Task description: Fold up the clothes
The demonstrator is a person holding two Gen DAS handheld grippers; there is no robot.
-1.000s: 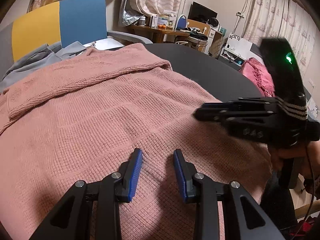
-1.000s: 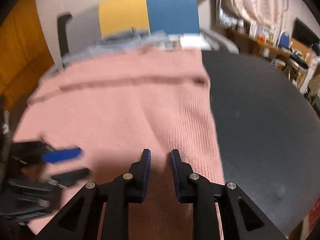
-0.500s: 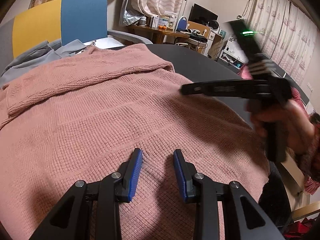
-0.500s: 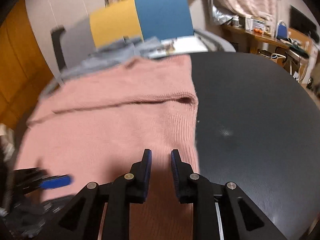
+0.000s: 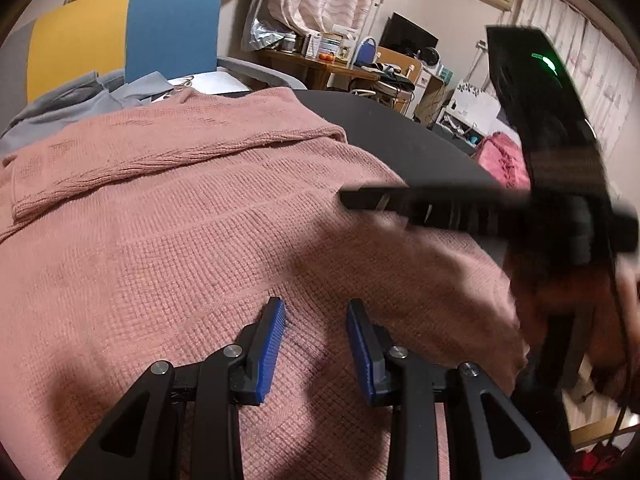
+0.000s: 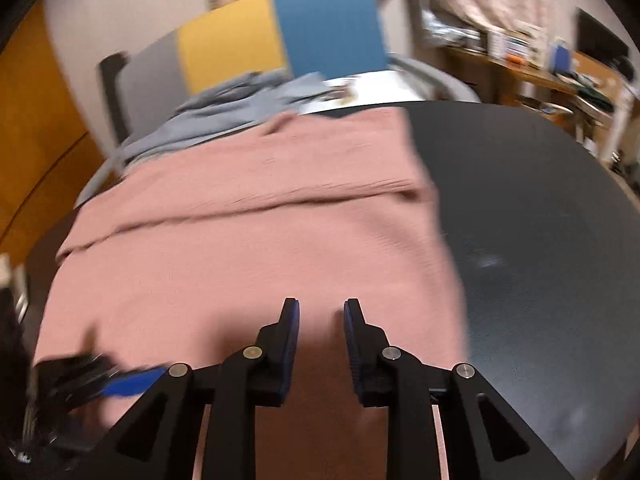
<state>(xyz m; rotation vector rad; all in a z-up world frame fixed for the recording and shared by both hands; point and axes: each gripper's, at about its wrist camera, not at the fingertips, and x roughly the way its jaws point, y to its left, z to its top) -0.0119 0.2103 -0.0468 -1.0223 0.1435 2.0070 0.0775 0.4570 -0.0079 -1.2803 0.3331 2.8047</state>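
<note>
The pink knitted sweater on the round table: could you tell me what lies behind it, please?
Behind the pink knitted sweater a crumpled grey garment lies before a yellow-and-blue chair back. Its near part is hidden by the sweater.

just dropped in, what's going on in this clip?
A person is folding laundry with a handheld gripper in each hand. A pink waffle-knit sweater lies spread on a round black table, one part already folded over along its far edge. The left gripper hovers over the near part of the sweater, jaws open and empty. The right gripper is over the sweater's right side; its jaws have just been opening, nothing between them. Grey clothes are heaped on a chair behind.
</note>
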